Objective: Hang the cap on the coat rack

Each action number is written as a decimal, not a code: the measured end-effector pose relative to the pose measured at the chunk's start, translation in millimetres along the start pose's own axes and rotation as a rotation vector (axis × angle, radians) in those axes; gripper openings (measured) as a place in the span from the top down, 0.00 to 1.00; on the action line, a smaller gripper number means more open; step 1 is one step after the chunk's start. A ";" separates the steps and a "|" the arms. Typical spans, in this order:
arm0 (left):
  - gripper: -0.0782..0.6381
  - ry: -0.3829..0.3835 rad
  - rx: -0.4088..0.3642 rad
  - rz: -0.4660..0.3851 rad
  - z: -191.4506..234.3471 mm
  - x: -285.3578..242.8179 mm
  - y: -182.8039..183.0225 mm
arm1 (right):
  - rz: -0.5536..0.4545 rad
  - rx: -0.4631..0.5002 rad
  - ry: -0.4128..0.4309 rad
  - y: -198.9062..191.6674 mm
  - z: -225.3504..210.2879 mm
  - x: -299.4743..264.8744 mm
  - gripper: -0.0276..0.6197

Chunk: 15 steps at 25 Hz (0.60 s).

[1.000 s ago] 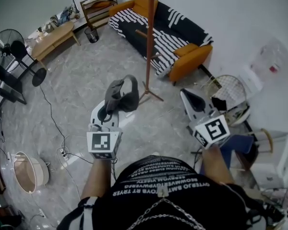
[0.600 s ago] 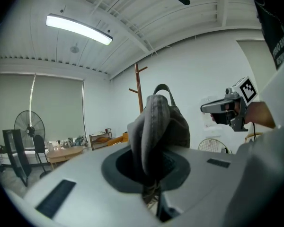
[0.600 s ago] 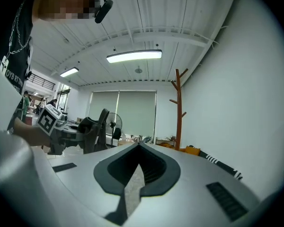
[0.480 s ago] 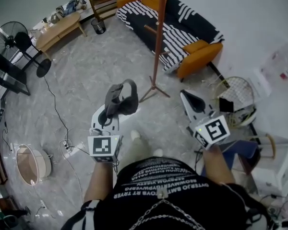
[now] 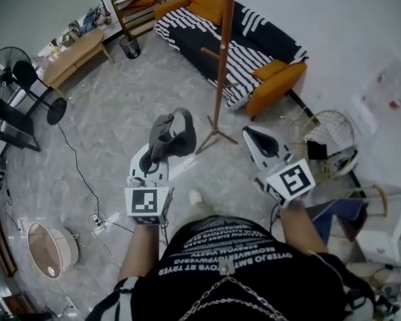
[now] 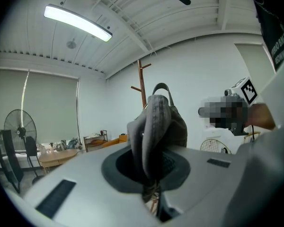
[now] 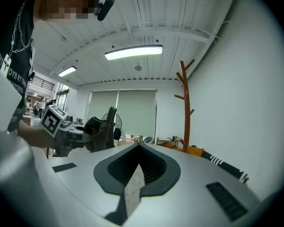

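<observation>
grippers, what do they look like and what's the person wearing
The left gripper and right gripper are pale grey wedge-shaped shells with dark-lined jaws, each carrying a white cube printed with black square markers. The person wears a black top with white lettering and a metal chain.

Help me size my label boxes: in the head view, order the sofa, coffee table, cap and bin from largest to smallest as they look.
1. Sofa: largest by far.
2. Coffee table and cap: about alike; the cap is nearer the camera, so unranked.
3. Bin: smallest.
</observation>
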State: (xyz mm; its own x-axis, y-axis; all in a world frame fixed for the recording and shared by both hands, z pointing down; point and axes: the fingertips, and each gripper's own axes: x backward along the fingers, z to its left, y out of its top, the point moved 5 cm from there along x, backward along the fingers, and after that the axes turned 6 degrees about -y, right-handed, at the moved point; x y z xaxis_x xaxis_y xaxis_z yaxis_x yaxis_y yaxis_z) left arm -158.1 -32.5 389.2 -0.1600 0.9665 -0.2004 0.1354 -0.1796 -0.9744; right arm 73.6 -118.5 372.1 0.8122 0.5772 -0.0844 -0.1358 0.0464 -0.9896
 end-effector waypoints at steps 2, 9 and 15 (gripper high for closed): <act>0.87 -0.008 -0.004 0.006 4.3 -8.2 0.4 | 0.011 -0.021 0.000 1.1 -0.3 -6.9 0.95; 0.87 -0.032 0.010 0.024 23.4 -31.6 -8.5 | 0.020 0.010 -0.016 -2.6 -17.8 -34.8 0.95; 0.87 -0.058 0.024 0.031 28.7 -54.7 -11.9 | 0.029 0.002 -0.030 -6.7 -31.4 -52.6 0.95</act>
State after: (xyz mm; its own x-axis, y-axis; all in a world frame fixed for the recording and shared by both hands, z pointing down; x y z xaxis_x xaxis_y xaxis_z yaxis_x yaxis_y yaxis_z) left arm -179.0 -88.4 408.8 -0.2129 0.9482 -0.2358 0.1175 -0.2147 -0.9696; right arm 49.6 -174.8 379.5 0.7904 0.6027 -0.1096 -0.1601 0.0305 -0.9866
